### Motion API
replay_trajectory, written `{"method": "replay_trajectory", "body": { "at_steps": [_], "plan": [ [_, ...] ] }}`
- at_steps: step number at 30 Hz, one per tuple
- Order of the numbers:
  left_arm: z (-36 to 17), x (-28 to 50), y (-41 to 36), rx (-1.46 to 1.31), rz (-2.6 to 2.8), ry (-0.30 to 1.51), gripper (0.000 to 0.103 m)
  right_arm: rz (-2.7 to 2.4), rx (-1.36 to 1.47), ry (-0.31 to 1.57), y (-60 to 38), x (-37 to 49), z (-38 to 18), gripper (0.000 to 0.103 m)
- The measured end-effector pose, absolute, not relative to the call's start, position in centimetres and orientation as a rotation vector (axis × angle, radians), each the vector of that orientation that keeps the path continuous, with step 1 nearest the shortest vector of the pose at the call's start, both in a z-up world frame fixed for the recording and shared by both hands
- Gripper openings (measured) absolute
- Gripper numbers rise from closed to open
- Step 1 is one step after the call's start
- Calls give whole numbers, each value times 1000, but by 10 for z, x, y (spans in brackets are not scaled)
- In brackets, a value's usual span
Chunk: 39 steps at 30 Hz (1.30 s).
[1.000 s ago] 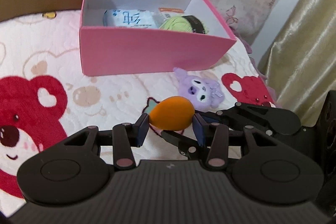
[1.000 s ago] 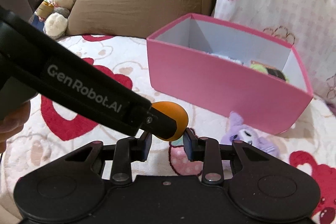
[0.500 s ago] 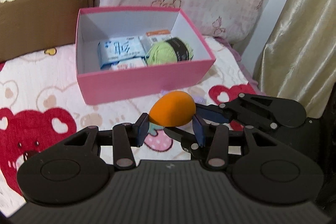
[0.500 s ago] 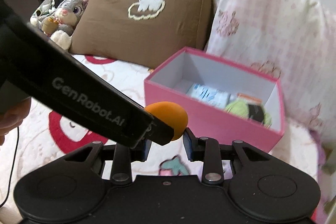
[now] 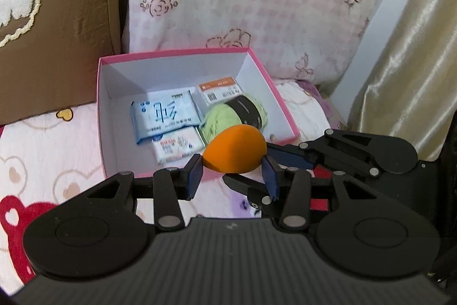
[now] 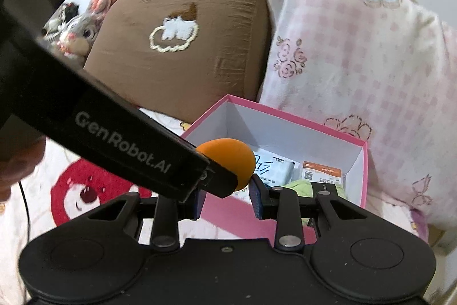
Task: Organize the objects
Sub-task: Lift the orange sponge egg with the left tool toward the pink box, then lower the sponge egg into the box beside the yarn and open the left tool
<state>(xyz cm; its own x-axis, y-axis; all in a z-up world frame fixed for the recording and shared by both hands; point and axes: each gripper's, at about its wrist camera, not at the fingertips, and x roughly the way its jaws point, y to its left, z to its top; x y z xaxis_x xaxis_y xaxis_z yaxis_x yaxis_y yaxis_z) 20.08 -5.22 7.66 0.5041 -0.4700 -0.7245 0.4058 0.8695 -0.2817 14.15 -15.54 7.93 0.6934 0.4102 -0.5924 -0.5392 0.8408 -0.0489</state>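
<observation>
1. Your left gripper [image 5: 232, 172] has its jaws clamped on the orange egg [image 5: 234, 149], one blue pad on each side; the egg hangs in the air over the near wall of the pink box [image 5: 282, 107].
2. Your right gripper [image 6: 227, 197] has its jaws drawn close together; the egg [image 6: 228, 152] sits just above their tips, and whether these pads press on it you cannot tell, as the left gripper's finger crosses in front.
3. Both grippers tilt downward toward the box, with the left one coming in slantwise across the right view from the upper left.
4. In the right view, a bit of your hand [image 6: 17, 162] shows at the left edge.
5. Count in the box: one green yarn ball [image 5: 228, 117] with a black band, two blue-and-white packets [image 5: 164, 115], and one white card box with an orange stripe [image 5: 218, 90].
6. The box stands open on the bed [image 5: 42, 145], whose cover bears red bear prints.
7. Behind it lean two pillows: one brown [image 6: 182, 47], one pink checked [image 6: 351, 62].
8. One grey plush rabbit [image 6: 82, 30] sits beside the brown pillow.
</observation>
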Motion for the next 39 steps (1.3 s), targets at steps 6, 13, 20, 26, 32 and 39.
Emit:
{"method": "replay_trajectory", "body": {
  "at_steps": [6, 13, 20, 26, 32, 39],
  "plan": [
    [69, 248, -60, -97, -499, 876, 44, 580, -65, 665, -175, 201, 75, 37],
    [43, 300, -75, -151, -490, 910, 44, 560, -47, 728, -179, 256, 58, 37],
    [2, 333, -85, -221, -469, 968, 44, 527, -80, 816, -178, 294, 27, 37],
    [-17, 350, -85, -276, -449, 994, 44, 513, -96, 855, -175, 312, 11, 37],
    [-28, 359, -85, -308, -423, 995, 44, 506, -110, 868, -173, 321, 2, 39],
    [-24, 352, -79, -305, -413, 979, 49, 469, -109, 846, -182, 315, 1, 44]
  ]
}}
